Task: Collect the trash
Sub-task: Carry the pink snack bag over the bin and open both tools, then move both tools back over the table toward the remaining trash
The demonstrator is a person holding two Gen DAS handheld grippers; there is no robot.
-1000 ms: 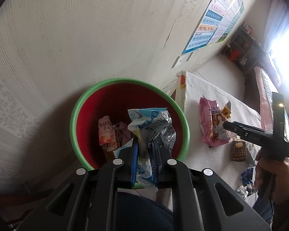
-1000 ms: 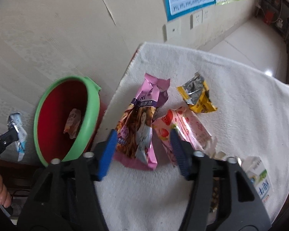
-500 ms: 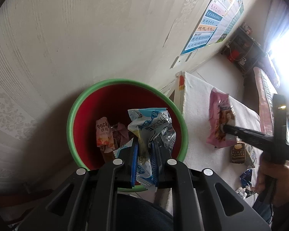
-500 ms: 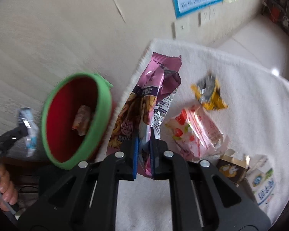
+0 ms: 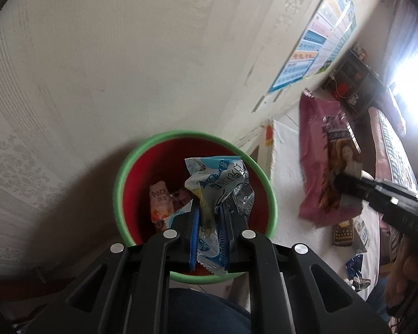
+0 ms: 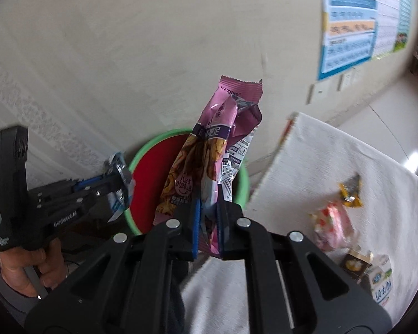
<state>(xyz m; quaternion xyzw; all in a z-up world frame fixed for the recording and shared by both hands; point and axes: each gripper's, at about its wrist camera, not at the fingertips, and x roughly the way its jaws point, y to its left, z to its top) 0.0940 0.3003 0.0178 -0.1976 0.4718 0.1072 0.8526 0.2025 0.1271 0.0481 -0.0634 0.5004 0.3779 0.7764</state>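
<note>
right wrist | right gripper (image 6: pixel 208 217) clamps pink wrapper (image 6: pixel 209 150) | left gripper (image 5: pixel 209 231) clamps blue wrapper (image 5: pixel 217 183)

Both grippers' fingers (image 5: pixel 194 222) (image 6: pixel 195 222) clamped tight

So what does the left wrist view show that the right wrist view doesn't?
Only the left wrist: the Pocky wrapper lying inside the bin, and the blue-white wrapper in full, clamped in the left gripper over the opening.

Only the right wrist: the yellow wrapper and strawberry packet on the white cloth.

Both: the green-rimmed red bin and the pink snack bag clamped in the right gripper.
</note>
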